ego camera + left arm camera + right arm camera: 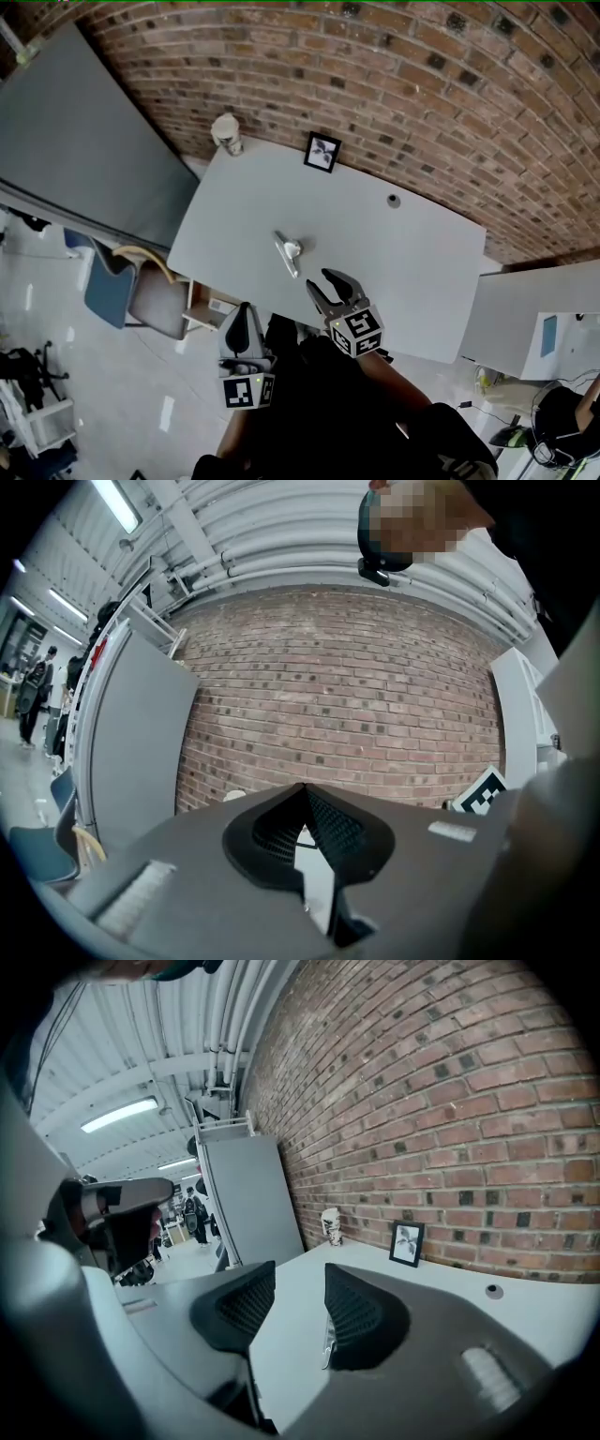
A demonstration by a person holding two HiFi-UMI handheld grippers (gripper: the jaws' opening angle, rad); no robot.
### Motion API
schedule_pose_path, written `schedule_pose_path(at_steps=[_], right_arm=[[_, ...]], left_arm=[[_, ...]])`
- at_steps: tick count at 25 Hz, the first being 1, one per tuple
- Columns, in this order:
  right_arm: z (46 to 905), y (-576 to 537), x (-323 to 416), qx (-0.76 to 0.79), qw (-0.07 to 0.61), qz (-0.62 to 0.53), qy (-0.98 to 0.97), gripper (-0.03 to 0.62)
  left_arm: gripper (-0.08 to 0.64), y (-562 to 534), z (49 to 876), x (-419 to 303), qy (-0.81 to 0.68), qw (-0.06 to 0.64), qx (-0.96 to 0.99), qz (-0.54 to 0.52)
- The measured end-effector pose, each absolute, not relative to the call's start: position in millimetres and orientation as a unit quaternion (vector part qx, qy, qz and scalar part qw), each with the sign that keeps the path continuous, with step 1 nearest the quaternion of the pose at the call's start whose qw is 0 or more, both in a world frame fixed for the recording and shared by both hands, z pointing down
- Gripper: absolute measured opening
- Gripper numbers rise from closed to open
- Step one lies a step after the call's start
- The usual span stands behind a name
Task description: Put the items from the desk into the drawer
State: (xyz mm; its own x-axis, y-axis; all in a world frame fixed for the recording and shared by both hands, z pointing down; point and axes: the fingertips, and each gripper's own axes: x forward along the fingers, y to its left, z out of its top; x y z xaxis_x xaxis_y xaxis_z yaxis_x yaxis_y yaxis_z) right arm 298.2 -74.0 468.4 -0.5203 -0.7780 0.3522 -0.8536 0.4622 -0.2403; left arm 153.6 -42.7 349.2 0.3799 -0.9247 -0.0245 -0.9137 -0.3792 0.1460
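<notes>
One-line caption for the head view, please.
Open right gripper poised by a small metal item on the white desk; cup and framed picture stand at the brick wall.

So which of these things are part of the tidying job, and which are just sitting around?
Job: small metal item, paper cup, picture frame, all on the desk; open right gripper.
Lying about: blue chair, grey partition, brick wall.
</notes>
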Motion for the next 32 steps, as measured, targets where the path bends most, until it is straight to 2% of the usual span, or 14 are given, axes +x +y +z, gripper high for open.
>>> schedule_pose_path(at_steps=[11, 32], right_arm=[[530.2, -132.8, 298.7, 0.481, 0.162, 0.243, -0.827, 0.170], [726.3, -186.0, 285.4, 0.433, 0.323, 0.411, -0.734, 0.170]], left_arm=[[0.020, -122.1, 345.3, 171.8, -0.516, 0.065, 0.852, -0.063], [0.020, -222.6, 387.5, 138.4, -0.505, 0.125, 0.853, -0.032]])
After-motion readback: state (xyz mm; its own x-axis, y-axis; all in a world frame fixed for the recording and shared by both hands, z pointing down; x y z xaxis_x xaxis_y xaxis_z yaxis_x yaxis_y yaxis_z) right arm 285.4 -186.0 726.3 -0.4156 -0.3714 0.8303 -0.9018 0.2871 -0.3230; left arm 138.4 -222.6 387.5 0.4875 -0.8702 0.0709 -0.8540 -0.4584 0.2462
